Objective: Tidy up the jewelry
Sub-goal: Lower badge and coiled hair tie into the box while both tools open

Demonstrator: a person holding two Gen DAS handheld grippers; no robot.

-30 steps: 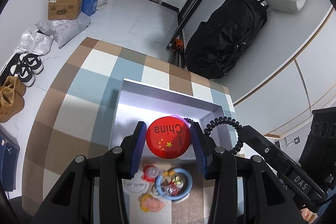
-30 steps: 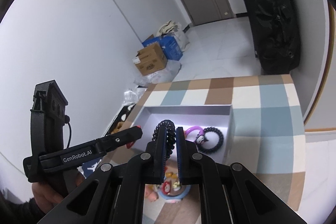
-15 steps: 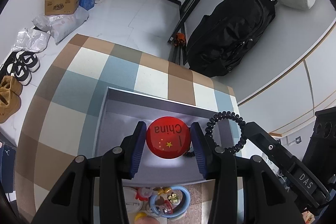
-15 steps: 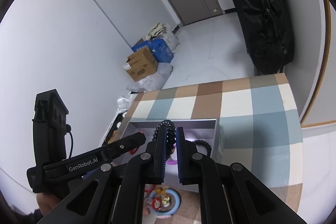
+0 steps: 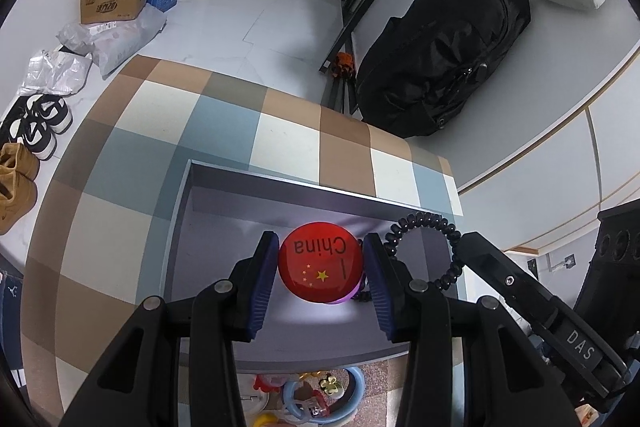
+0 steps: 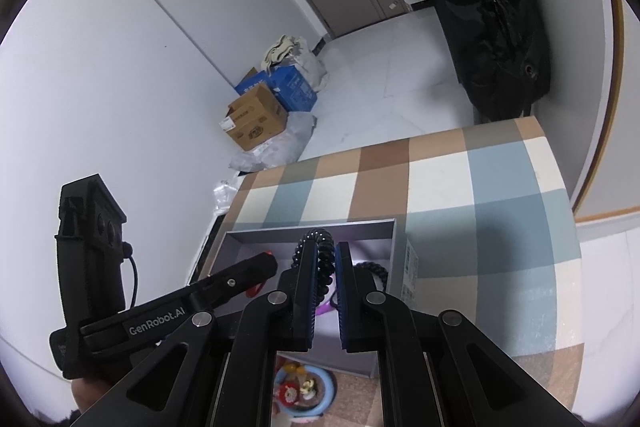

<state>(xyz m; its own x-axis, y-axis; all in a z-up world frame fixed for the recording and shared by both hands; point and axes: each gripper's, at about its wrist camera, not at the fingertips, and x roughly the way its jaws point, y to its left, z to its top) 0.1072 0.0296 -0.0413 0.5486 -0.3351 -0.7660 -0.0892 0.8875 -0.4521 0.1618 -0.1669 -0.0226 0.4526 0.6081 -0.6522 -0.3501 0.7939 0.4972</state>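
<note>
Left gripper (image 5: 322, 269): jaws pinch the red round badge (image 5: 320, 267), 1 blue pad on each side, "China" reading upside down. Right gripper (image 6: 324, 263): jaws pressed together on the black spiral hair tie (image 6: 320, 259), loop sticking out beyond the tips. Below and ahead of both jaw pairs sits the grey open box (image 5: 280, 183) on the checked tablecloth (image 5: 160, 131). Under the badge, a purple ring (image 5: 344, 301) lies on the box floor. Behind the jaws, outside the box's near wall, lies a blue ring with small charms (image 5: 320, 399).
</note>
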